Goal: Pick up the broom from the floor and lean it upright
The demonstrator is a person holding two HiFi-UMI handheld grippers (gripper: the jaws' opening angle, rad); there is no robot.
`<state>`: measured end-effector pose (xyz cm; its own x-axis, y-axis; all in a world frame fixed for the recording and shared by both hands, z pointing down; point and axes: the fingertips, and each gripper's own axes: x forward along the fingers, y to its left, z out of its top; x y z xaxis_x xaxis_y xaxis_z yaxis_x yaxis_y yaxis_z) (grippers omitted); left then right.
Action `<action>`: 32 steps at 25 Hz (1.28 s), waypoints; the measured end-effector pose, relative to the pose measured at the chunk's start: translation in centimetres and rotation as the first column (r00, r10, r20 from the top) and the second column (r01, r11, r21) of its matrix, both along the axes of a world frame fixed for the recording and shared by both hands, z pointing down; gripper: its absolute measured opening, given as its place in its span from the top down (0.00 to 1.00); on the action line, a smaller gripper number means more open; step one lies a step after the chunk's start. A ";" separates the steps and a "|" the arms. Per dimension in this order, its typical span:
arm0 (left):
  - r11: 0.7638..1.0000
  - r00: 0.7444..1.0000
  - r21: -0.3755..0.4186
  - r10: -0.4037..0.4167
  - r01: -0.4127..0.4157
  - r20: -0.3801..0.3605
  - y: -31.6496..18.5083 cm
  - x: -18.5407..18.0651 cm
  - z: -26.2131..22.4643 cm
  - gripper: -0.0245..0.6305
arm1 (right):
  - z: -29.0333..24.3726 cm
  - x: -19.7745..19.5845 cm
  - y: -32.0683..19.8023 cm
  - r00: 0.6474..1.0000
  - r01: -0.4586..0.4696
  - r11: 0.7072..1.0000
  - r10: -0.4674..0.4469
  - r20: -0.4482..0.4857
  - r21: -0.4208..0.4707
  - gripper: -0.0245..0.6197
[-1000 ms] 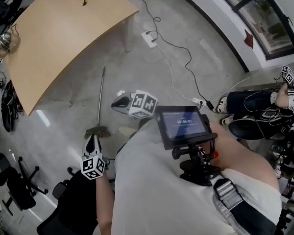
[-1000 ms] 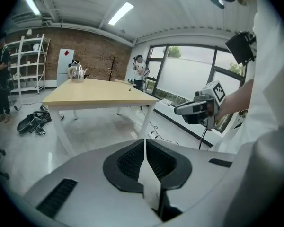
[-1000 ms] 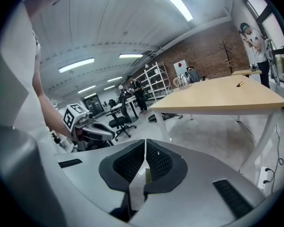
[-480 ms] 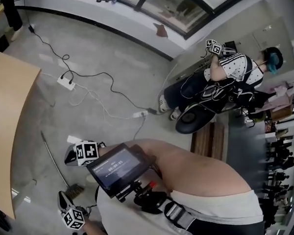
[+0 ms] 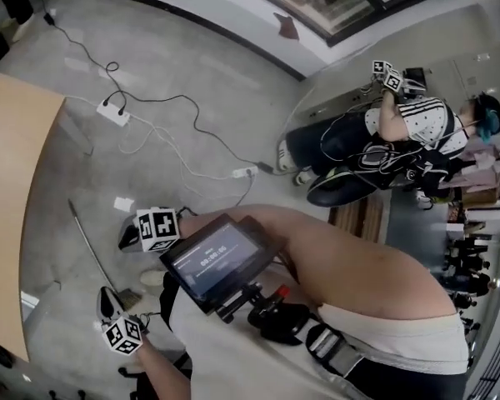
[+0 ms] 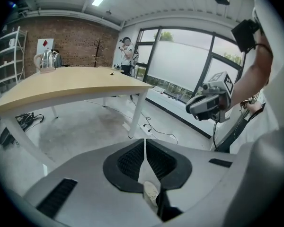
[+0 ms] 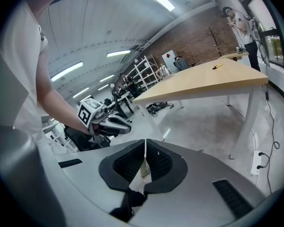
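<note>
The broom point(image 5: 87, 240) lies on the grey floor, its thin handle running up-left from the brush head point(image 5: 131, 298). My left gripper point(image 5: 107, 295) hovers just left of the brush head, shut and empty, its marker cube point(image 5: 123, 333) behind it. My right gripper point(image 5: 126, 238) hangs to the right of the handle, also shut with nothing in it. In the left gripper view the jaws point(image 6: 144, 148) meet in a thin line, and the right gripper point(image 6: 209, 103) shows ahead. In the right gripper view the jaws point(image 7: 145, 150) are likewise closed, with the left gripper point(image 7: 109, 123) beyond. Neither gripper view shows the broom.
A wooden table point(image 5: 8, 182) stands at the left, close to the broom's handle end. A power strip point(image 5: 115, 113) and cables trail across the floor behind. A white scrap point(image 5: 123, 204) lies near the handle. Another person point(image 5: 400, 132) sits at the right.
The head view has swung round, so the table now sits at the left edge. Both grippers have sunk toward the floor by the broom and stayed shut.
</note>
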<state>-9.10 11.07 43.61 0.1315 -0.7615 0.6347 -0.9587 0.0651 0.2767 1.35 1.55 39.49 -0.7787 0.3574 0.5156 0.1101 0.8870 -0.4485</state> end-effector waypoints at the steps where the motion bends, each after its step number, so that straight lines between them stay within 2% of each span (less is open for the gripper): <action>1: 1.000 1.000 0.000 0.010 -0.010 -0.014 -0.5 1.8 0.2 0.93 | 0.1 1.4 -0.5 1.000 -0.012 1.000 0.012 -0.014 -0.001 0.93; 3: 0.999 0.999 0.004 0.034 -0.034 -0.034 -2.3 5.4 0.5 0.93 | 0.4 4.0 -1.9 0.998 -0.041 0.999 0.041 -0.046 -0.001 0.93; 4: 0.999 0.999 -0.003 0.038 -0.038 -0.036 -2.9 6.1 0.7 0.93 | 0.7 4.4 -2.4 0.997 -0.048 0.999 0.048 -0.056 -0.005 0.93; 7: 0.998 1.000 -0.061 0.016 -0.017 -0.012 -1.9 3.0 2.5 0.93 | 3.1 1.9 -2.1 0.998 -0.034 0.999 0.032 -0.050 -0.038 0.93; 11: 0.993 1.000 -0.120 -0.011 0.010 -0.006 -0.3 -0.8 7.5 0.93 | 7.2 -1.4 -1.8 0.999 -0.043 0.996 0.042 -0.026 -0.074 0.93; 14: 0.990 0.998 -0.133 -0.055 0.053 -0.010 0.5 -3.6 10.5 0.93 | 11.4 -3.4 -2.0 0.999 -0.047 0.997 0.045 -0.028 -0.063 0.93; 16: 0.990 0.999 -0.130 -0.052 0.050 -0.010 0.0 -4.6 12.9 0.93 | 14.0 -4.2 -3.0 0.998 -0.058 0.997 0.057 -0.026 -0.046 0.93; 22: 0.990 1.000 -0.139 0.001 0.001 0.017 -1.9 -4.8 19.5 0.93 | 20.6 -5.4 -5.3 0.996 -0.085 0.996 0.085 0.007 -0.017 0.93; 28: 0.989 0.998 -0.145 0.002 0.007 0.059 -4.9 -4.4 26.4 0.93 | 26.6 -5.5 -7.8 0.997 -0.077 0.997 0.077 0.005 -0.009 0.93; 32: 0.991 1.000 -0.136 0.008 -0.004 0.025 -7.2 -3.5 30.8 0.93 | 30.5 -4.6 -9.6 0.997 -0.083 0.996 0.083 0.006 0.014 0.93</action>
